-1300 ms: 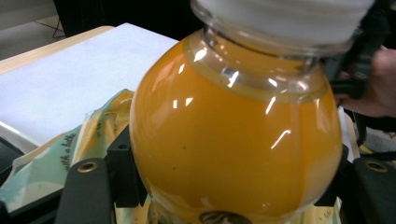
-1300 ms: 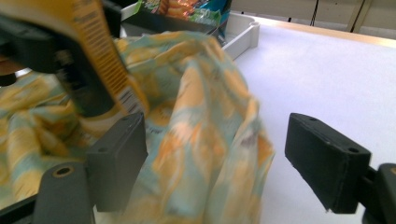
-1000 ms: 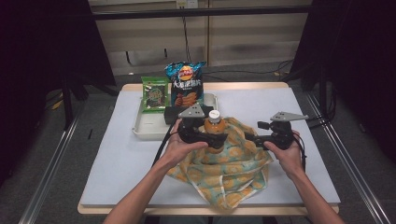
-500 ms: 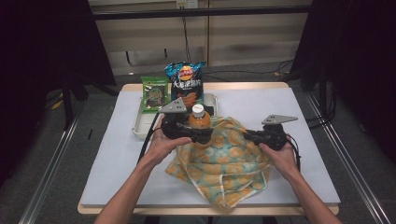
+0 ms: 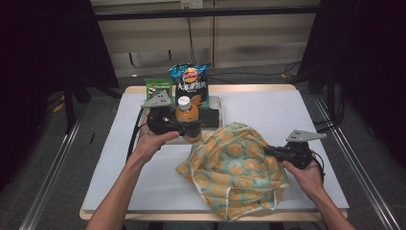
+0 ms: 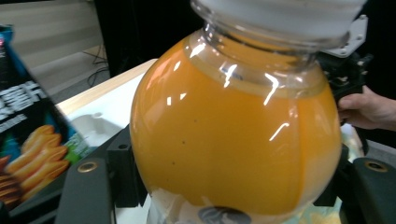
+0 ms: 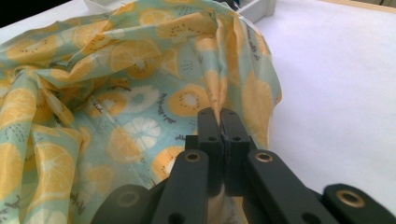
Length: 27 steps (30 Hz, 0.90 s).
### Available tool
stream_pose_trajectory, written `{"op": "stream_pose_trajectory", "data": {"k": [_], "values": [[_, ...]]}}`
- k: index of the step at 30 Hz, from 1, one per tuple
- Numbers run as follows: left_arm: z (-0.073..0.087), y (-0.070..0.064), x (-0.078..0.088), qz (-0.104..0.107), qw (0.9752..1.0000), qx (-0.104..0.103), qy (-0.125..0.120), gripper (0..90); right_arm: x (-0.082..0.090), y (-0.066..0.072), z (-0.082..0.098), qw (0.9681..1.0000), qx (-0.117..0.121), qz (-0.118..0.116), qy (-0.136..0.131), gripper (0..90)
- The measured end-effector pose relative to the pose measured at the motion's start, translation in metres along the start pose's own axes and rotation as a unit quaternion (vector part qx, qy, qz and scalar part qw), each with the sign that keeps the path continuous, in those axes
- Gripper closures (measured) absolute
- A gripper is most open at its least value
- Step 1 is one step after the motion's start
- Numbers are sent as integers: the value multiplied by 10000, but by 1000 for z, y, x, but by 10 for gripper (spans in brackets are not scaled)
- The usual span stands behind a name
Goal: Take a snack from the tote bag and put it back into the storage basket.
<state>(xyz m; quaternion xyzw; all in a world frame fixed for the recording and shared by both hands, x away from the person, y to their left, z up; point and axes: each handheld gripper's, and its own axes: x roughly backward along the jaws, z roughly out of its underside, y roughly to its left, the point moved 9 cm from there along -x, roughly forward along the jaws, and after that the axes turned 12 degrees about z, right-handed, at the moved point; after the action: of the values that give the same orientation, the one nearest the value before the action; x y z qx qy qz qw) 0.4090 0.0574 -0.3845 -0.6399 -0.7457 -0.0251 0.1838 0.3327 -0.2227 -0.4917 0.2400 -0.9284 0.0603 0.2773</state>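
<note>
The left gripper (image 5: 184,128) holds a bottle (image 5: 187,117) of orange juice, with its jaws pressed on the two sides of the round body. In the left gripper view the bottle (image 6: 236,135) sits right between the two black jaws, with its white cap at the top. The bottle is up off the table (image 5: 268,103), at the near edge of a white tray (image 5: 216,101) on the far left side. It is upright and just left of the bag (image 5: 234,167). A blue chip bag (image 5: 189,82) stands at the far side of the tray, and a small green pack (image 5: 158,88) stands to its left. The right gripper (image 5: 275,152) is on the right side of the bag. Its jaws are shut tight on a fold of the cloth. In the right gripper view the two jaws meet with the cloth of the bag (image 7: 116,107) pinched between them. The bag is thin, with orange and lemon slices printed on it. It lies in a soft heap on the near middle of the table. The two grippers are well apart, one on each side of the bag.
</note>
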Motion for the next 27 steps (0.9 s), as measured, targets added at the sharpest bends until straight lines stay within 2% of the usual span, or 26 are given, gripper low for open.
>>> {"op": "stream_pose_trajectory", "data": {"k": [9,20,24,26,27], "values": [[8,15,18,-209,9997,51,69,312,12,-8,6,9999,-70,97,-58,892],[10,25,37,-394,9992,107,-46,311,29,-17,14,9994,-171,263,-133,885],[11,30,41,-449,9989,94,-28,312,31,-19,15,9990,-253,269,-245,792],[11,32,43,-414,9991,103,-80,312,31,-17,14,9988,-303,229,-294,693],[12,33,44,-443,9989,131,-93,312,30,-16,14,9988,-316,234,-295,672]]}}
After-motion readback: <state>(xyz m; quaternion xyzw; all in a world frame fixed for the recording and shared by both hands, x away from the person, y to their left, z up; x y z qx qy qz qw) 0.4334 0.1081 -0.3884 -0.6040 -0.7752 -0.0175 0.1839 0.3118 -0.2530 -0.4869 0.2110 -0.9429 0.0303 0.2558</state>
